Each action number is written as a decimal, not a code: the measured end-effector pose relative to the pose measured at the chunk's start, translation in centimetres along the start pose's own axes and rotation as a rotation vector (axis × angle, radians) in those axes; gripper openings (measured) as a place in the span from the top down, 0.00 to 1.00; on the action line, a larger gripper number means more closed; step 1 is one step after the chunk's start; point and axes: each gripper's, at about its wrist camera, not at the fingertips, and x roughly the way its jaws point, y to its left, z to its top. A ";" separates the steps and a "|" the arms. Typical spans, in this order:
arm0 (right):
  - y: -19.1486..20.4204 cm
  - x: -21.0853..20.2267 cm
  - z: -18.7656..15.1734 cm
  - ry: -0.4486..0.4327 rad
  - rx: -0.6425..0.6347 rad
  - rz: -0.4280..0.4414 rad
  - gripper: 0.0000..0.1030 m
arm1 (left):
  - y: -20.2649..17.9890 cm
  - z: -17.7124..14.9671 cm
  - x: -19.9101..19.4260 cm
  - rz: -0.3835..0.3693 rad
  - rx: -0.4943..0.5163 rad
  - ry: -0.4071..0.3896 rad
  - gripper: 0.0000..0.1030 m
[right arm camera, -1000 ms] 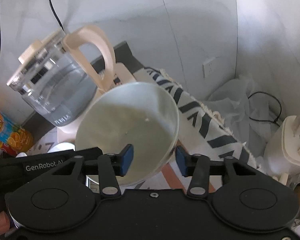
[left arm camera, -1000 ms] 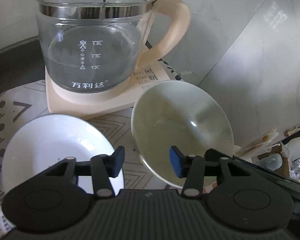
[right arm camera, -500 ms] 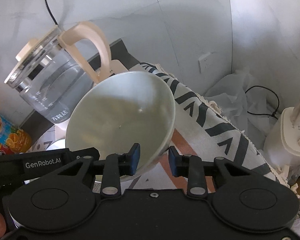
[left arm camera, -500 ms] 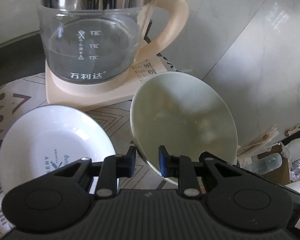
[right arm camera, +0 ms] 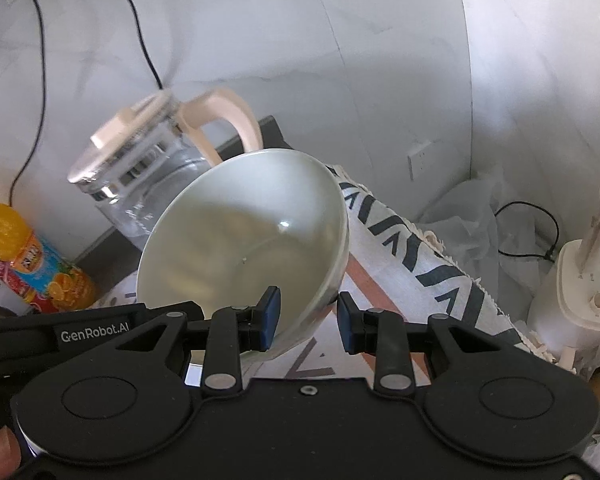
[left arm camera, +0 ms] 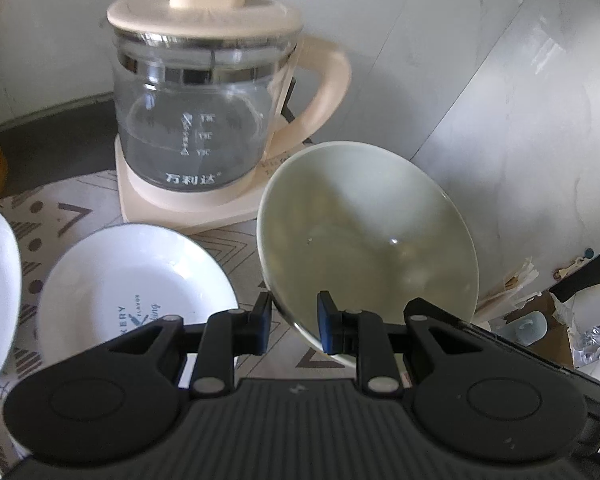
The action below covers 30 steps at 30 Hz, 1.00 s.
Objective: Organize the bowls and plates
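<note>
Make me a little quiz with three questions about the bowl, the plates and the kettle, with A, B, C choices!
1. Where is the kettle?
A. Behind the bowl and plates, by the wall
B. Inside the bowl
C. On a plate

2. What colour is the kettle's handle?
A. Red
B. Cream
C. Black

3. What is happening to the bowl?
A. It lies flat on the table, untouched
B. It is upside down on a plate
C. Both grippers pinch its rim and it tilts

Answers:
1. A, the kettle stands on its base behind the bowl and the plate.
2. B, the handle is cream like the lid.
3. C, the left gripper and the right gripper each clamp the rim, and the bowl leans.
</note>
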 end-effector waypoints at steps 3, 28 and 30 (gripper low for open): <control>0.2 -1.0 -0.1 -0.008 -0.002 0.007 0.70 | -0.2 -0.2 -1.3 0.002 0.000 -0.018 0.79; 2.9 -8.1 -3.7 -0.042 -0.068 0.116 0.70 | 1.0 -4.9 -10.2 0.036 -0.067 -0.133 0.78; 3.1 -8.5 -4.3 -0.046 -0.070 0.124 0.70 | 1.2 -5.6 -10.8 0.042 -0.067 -0.142 0.78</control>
